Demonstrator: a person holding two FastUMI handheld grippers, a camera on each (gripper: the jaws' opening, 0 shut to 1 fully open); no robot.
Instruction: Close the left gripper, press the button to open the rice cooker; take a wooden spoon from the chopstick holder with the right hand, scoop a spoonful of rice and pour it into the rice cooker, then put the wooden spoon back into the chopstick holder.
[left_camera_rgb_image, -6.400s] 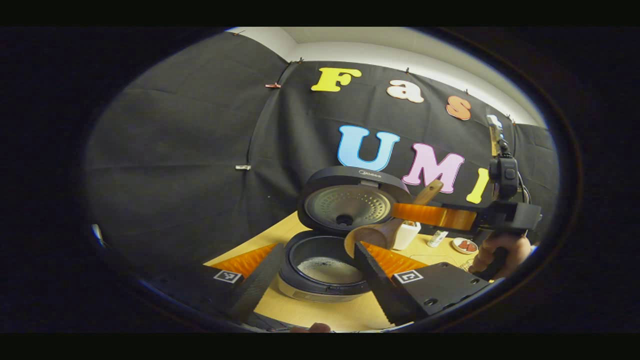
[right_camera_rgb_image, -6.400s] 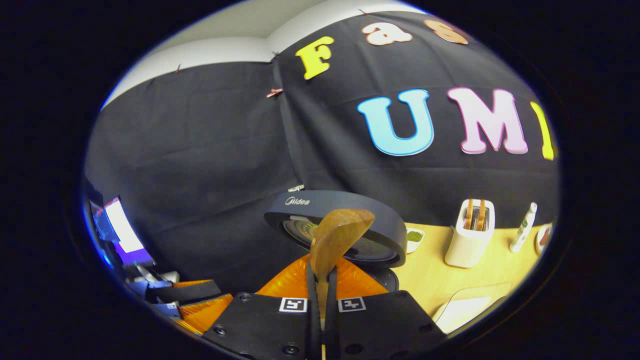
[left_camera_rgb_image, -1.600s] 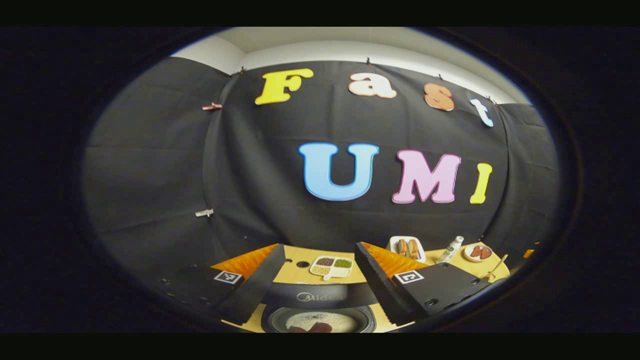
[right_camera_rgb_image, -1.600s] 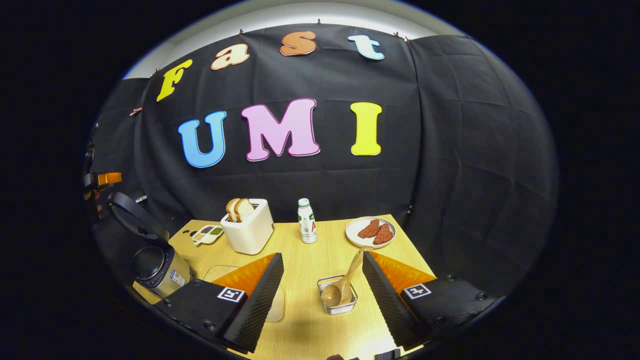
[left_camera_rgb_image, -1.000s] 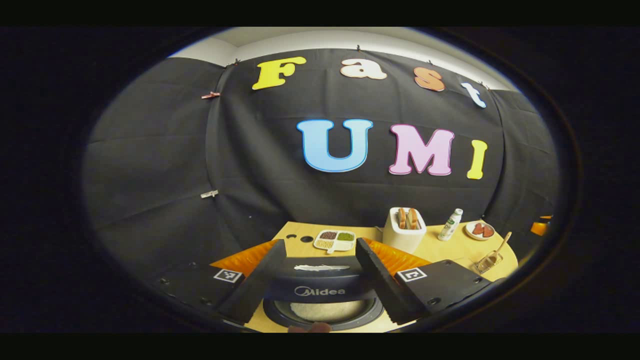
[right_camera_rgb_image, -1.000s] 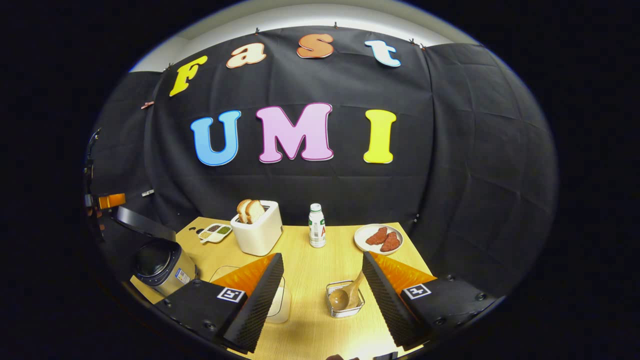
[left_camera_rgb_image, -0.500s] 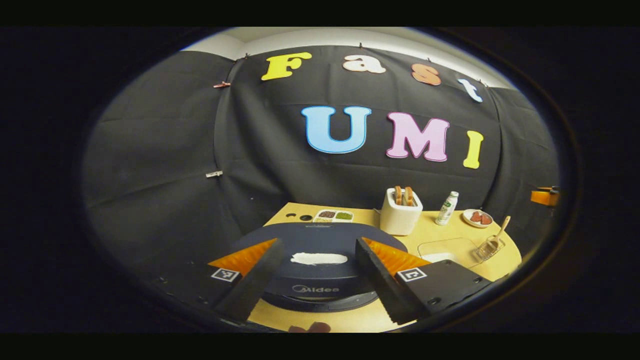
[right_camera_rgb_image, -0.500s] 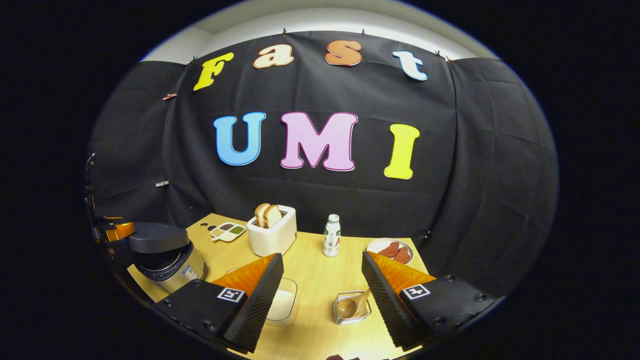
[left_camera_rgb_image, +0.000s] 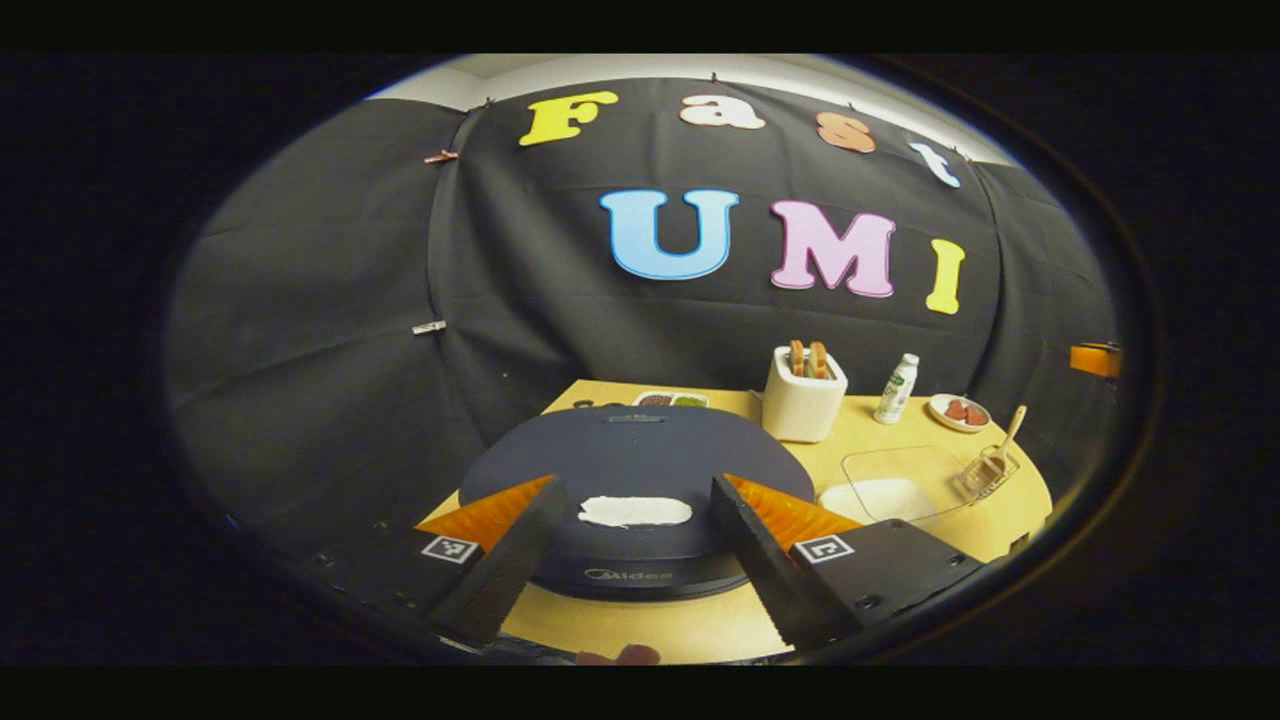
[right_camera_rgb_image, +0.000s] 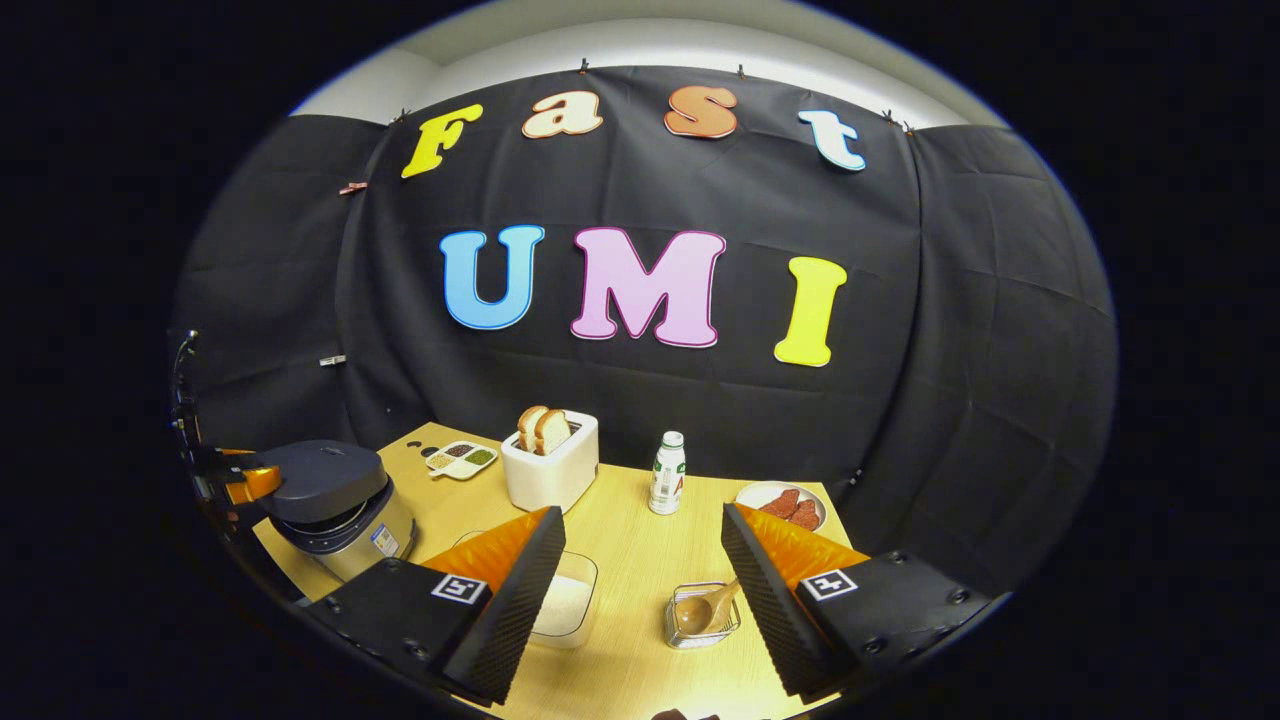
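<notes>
Left gripper (left_camera_rgb_image: 630, 545): fingers spread wide, empty, above the front of the lid of the dark round rice cooker (left_camera_rgb_image: 640, 470).
Rice cooker: lid down, at the counter's left end; a white strip lies on its top.
Right gripper (right_camera_rgb_image: 640, 580): fingers spread wide, holding nothing, above the pale wooden counter (right_camera_rgb_image: 640, 560).
Wooden spoon (right_camera_rgb_image: 705, 608): brown, bowl down in the small clear square chopstick holder (right_camera_rgb_image: 703, 617), handle leaning out, between the right fingers.
Rice: white, in a clear rectangular container (right_camera_rgb_image: 566, 603) just beside the holder.
Behind: white toaster (right_camera_rgb_image: 550, 465) with bread slices, small white bottle (right_camera_rgb_image: 667, 472), white plate (right_camera_rgb_image: 783, 503) of reddish pieces.
</notes>
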